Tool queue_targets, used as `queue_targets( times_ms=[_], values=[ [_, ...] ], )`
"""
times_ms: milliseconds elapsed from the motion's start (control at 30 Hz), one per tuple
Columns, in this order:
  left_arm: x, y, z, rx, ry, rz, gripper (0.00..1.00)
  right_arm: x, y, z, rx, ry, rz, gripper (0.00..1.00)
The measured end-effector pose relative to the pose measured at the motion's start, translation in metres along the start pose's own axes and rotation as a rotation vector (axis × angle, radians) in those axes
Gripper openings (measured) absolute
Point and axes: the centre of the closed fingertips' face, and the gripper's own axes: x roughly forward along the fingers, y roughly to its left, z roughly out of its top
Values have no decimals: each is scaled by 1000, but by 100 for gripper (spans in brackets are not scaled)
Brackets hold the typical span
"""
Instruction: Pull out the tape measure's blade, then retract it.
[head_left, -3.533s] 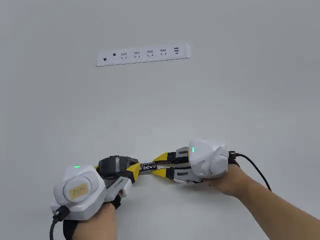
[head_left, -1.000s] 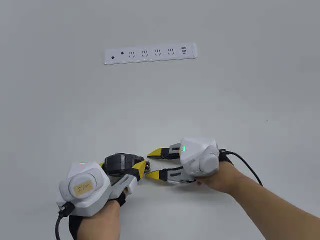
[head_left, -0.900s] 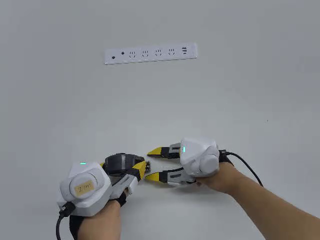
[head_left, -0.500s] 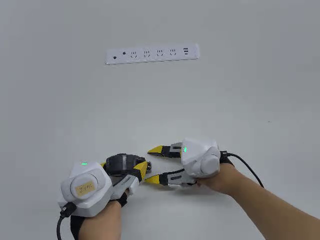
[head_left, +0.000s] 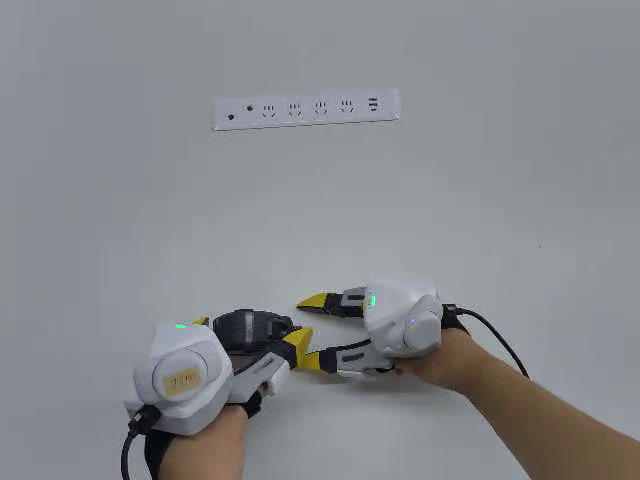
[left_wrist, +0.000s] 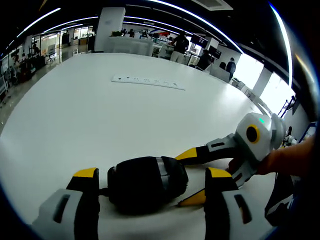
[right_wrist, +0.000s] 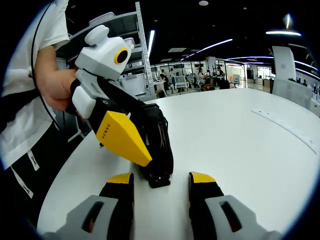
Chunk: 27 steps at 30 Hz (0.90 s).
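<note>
The black tape measure (head_left: 250, 326) lies on the white table, its blade inside the case. My left gripper (head_left: 249, 332) straddles it from the near left, jaws open. In the left gripper view a gap shows between the tape measure (left_wrist: 145, 182) and the right-hand jaw of my left gripper (left_wrist: 150, 175). My right gripper (head_left: 312, 331) points at it from the right, open, with nothing in its jaws. In the right gripper view the tape measure (right_wrist: 157, 145) has its nose between the tips of my right gripper (right_wrist: 160, 180), untouched. The left gripper's yellow finger (right_wrist: 122, 137) lies along the case.
A white power strip (head_left: 306, 108) lies far back on the table (head_left: 480, 200), also seen as power strip (left_wrist: 147, 82). A black cable (head_left: 500, 335) trails from the right gripper. People and desks stand in the room beyond the table.
3.5 s ago a short length of blade ran from the case to the right gripper's shut jaws. The blade is now inside, the right gripper is open, and the left jaws have widened slightly.
</note>
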Motion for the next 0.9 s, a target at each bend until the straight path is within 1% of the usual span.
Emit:
queue_targets(
  times_ms=[67,133,200,300,467,600,633,667,733,800,867,900],
  values=[
    [0,0,2,6,-10,-1,90,0,0,0,2,-1,1,44],
    [0,1,3,18,-9,-1,92,1,0,0,5,-4,1,45],
    [0,2,3,16,-11,-3,92,2,0,1,4,-5,0,45],
    [-1,1,4,47,-12,-5,91,2,0,1,7,-6,-1,45],
    [-3,3,8,51,-18,-17,90,0,2,0,15,2,-6,45],
    [-6,10,11,69,-25,-25,90,-4,5,3,26,-6,-22,45],
    [-6,11,10,80,-19,-37,90,-5,5,2,41,-3,-29,45],
    [-7,13,9,93,-10,-38,90,-6,5,4,43,-5,-34,44],
    [-9,16,8,92,-10,-52,90,-10,5,8,56,-15,-53,45],
    [-10,19,6,101,0,-59,90,-12,6,9,71,-17,-61,46],
    [-12,20,4,110,6,-72,90,-14,6,6,81,-4,-72,47],
    [-13,19,2,132,11,-83,90,-16,7,7,85,-9,-75,47]
  ],
)
